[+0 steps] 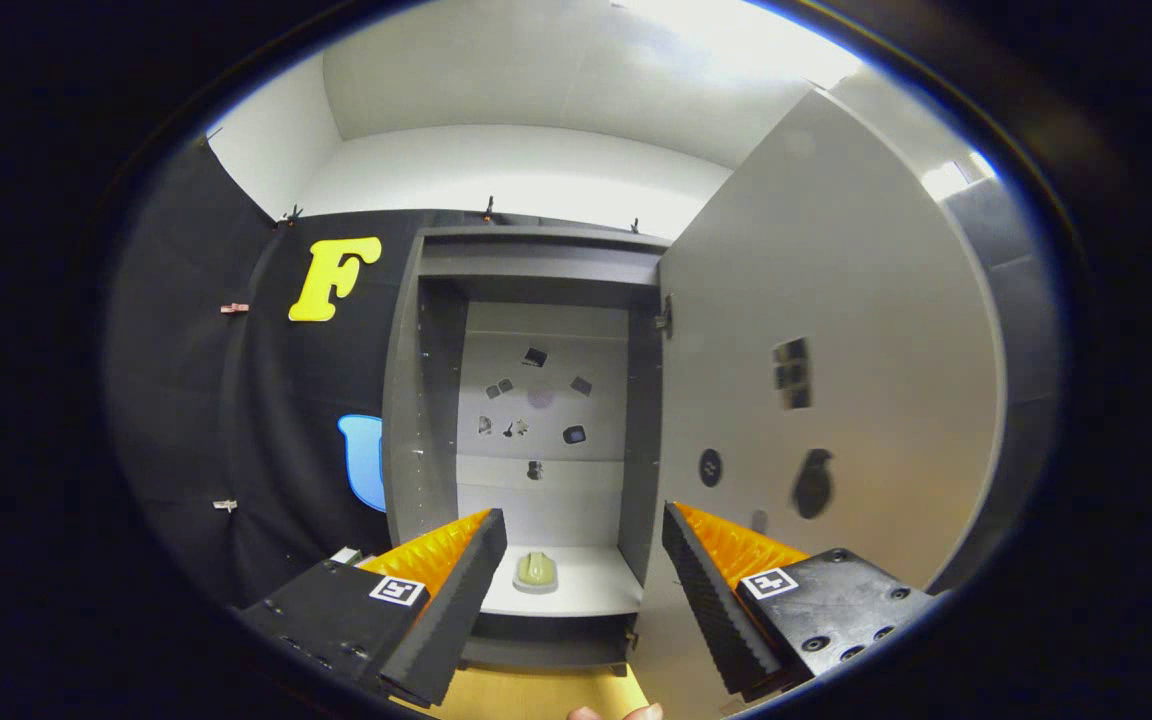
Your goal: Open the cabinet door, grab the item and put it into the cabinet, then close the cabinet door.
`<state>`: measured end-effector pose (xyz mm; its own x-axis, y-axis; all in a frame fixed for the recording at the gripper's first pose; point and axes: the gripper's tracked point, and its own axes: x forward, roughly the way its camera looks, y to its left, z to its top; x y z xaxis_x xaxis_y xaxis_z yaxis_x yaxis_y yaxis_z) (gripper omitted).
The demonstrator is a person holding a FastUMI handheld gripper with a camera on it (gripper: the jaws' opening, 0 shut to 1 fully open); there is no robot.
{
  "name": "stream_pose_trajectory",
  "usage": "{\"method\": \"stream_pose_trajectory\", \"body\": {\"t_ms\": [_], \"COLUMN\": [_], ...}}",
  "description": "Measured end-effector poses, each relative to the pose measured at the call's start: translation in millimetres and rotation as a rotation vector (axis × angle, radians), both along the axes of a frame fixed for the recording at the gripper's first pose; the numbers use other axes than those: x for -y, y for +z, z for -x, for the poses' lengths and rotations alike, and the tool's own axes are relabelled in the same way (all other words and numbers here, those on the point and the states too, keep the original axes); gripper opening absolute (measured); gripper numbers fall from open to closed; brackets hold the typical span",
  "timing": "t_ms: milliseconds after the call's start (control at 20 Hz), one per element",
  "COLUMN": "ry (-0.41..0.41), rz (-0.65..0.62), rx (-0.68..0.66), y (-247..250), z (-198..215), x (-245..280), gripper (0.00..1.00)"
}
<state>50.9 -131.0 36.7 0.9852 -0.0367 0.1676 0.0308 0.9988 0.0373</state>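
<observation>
Cabinet with door swung open to the right; item lodged on the inner shelf.

Item: small, rounded, pale olive-green object, domed on top, seated on a light base near the shelf's front edge; finer detail cannot be made out. It is seen beyond and between the fingers. Gripper: jaws spread wide, nothing held between them. Small dark stickers are noted on the cabinet's back panel and on the door's inner face.
</observation>
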Motion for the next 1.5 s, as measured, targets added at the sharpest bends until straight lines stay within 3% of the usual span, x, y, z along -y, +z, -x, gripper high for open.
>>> {"method": "stream_pose_trajectory", "body": {"t_ms": [300, 450, 600, 900, 1100, 1500], "ry": [-0.008, -0.102, -0.22, -0.334, -0.343, -0.254], "rz": [0.009, -0.001, -0.015, 0.049, 0.027, -0.028], "rx": [-0.038, -0.087, -0.111, -0.15, -0.176, -0.196], "y": [-29.0, -46.2, -58.1, -76.7, -88.7, -95.4], "z": [93.7, 116.0, 112.6, 57.7, 23.6, 20.6], "x": [42.3, 91.7, 142.2, 205.9, 226.1, 196.7], "gripper": [0.98, 0.97, 0.97, 0.98, 0.96, 0.96]}}
